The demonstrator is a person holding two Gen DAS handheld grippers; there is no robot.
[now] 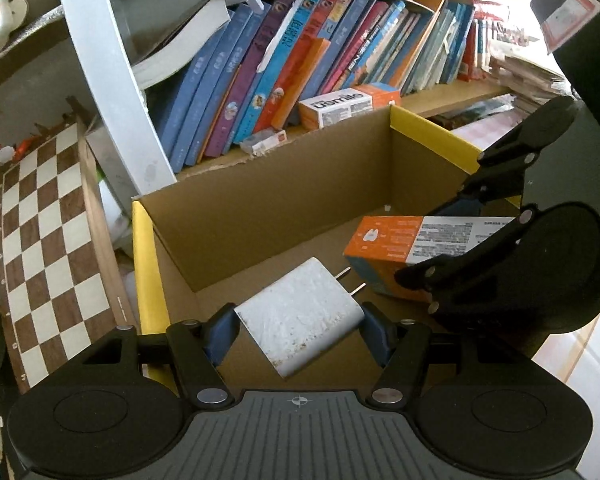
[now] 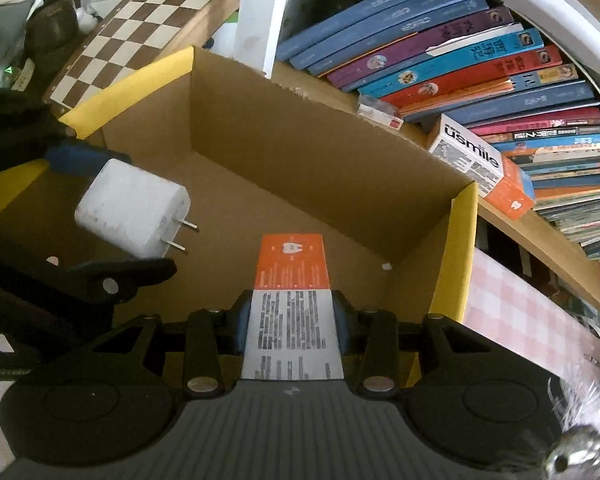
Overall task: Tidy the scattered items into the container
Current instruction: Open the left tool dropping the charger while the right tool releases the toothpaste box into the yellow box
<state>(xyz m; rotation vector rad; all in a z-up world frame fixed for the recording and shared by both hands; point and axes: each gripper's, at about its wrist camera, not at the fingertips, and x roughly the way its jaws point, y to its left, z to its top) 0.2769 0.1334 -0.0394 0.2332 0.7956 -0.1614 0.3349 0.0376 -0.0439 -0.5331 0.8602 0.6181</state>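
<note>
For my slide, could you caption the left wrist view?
Left claw holds white charger over cardboard box.

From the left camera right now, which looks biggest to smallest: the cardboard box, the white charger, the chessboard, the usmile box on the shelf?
1. Cardboard box
2. Chessboard
3. White charger, though it sits right at the lens, so its size is exaggerated
4. Usmile box, farther off

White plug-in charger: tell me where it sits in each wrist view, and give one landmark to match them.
Left wrist view: the white charger is bottom centre, clamped in the left gripper, prongs pointing up-right.
Right wrist view: the white charger is at mid-left, prongs pointing right.
Shared landmark: the cardboard box with yellow flaps, beneath the charger in both.
</note>
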